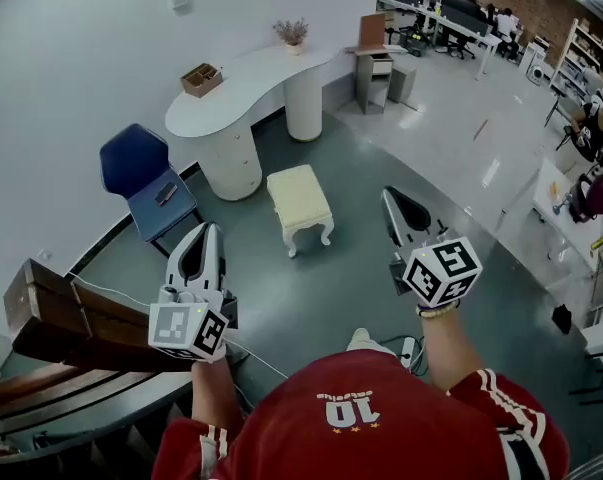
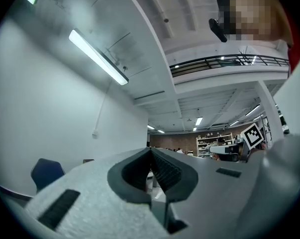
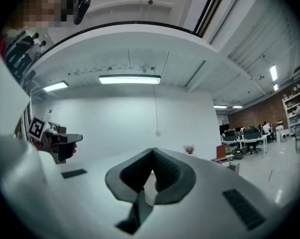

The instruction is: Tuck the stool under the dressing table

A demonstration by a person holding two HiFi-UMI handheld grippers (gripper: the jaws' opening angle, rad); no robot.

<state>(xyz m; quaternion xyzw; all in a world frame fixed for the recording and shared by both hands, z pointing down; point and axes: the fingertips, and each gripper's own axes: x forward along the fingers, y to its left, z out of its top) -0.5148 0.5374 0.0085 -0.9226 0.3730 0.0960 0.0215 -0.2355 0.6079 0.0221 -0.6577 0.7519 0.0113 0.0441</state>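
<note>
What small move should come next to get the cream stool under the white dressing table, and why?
Probably step toward the stool and lower both tools to it. The left tool and right tool are shut, empty and well short of it, and it stands clear of the dressing table.

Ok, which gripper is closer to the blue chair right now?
Left. The left gripper is held just right of the blue chair in the head view. The right gripper is beyond the cream stool, on its far side from the chair.
</note>
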